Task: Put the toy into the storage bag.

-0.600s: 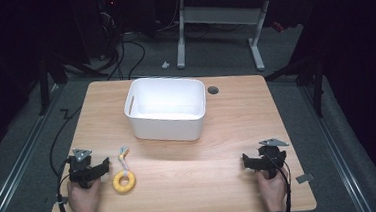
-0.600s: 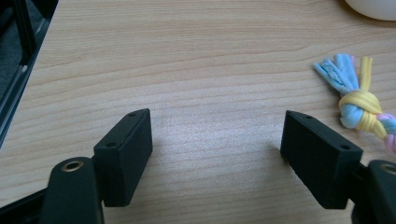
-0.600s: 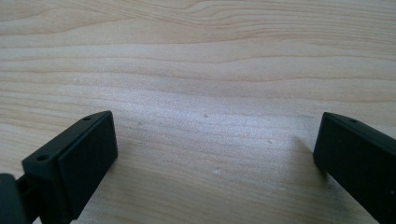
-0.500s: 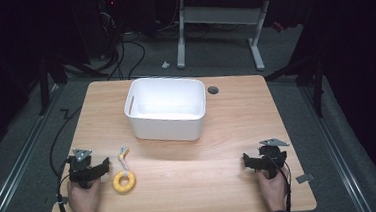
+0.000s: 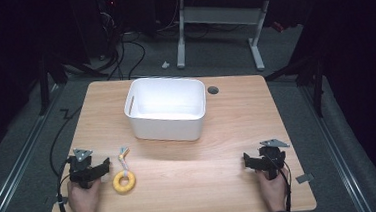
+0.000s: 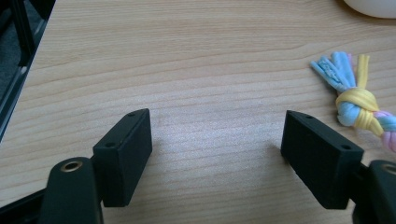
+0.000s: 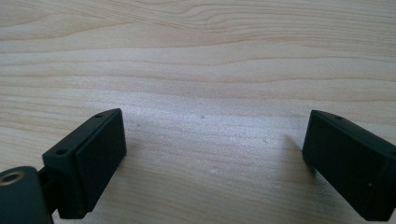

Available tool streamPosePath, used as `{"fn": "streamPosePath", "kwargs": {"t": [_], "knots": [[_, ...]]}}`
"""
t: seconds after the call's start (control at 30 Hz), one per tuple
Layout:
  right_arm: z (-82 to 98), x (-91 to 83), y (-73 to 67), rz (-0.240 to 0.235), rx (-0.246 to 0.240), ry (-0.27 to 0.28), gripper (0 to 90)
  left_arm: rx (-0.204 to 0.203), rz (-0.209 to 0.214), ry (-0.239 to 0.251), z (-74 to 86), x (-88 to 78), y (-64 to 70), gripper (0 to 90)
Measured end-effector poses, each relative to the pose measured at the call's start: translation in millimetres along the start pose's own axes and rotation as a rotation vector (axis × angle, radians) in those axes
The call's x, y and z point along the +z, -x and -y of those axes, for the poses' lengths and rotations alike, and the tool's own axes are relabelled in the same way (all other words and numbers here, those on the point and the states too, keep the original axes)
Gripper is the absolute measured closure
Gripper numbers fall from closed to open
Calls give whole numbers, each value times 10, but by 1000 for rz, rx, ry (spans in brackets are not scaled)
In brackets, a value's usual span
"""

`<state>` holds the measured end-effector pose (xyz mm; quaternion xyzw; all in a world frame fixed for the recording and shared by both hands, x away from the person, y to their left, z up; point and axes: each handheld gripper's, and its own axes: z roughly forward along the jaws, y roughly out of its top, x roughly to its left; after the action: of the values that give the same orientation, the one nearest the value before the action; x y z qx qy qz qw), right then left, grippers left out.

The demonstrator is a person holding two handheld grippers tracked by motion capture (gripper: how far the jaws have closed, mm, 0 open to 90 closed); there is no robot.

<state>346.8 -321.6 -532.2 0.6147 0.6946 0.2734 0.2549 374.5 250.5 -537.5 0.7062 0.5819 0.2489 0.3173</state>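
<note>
Rope toy [image 5: 123, 176] with yellow ring lying flat on surface [image 5: 228, 133], lower left of high view, knotted tail [image 6: 355, 95] showing at right edge of left tool view. Left tool [image 5: 101, 168] resting just beside toy, jaws standing wide apart, gripping nothing, not touching toy. Right tool [image 5: 246, 161] sitting lower right, well apart, jaws spread wide, bare wood between. White bin [image 5: 167, 130] standing upper centre.

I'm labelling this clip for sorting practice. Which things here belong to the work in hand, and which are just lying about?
In the work:
- rope toy with yellow ring, beside the open left gripper
- white bin, likely where it goes
- right gripper, open, resting on the table

Lying about:
- white desk frame behind
- cables on the floor
</note>
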Motion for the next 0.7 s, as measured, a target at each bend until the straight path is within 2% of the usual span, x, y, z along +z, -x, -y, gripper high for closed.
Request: {"fn": "streamPosePath", "kwargs": {"t": [0.43, 0.7], "knots": [[15, -24, -19, -21, -21, 19, 143, 20, 20, -3, 6, -6, -15, 231], [17, -25, -21, -21, -22, 20, 145, 21, 22, -3, 8, -10, -22, 241]]}}
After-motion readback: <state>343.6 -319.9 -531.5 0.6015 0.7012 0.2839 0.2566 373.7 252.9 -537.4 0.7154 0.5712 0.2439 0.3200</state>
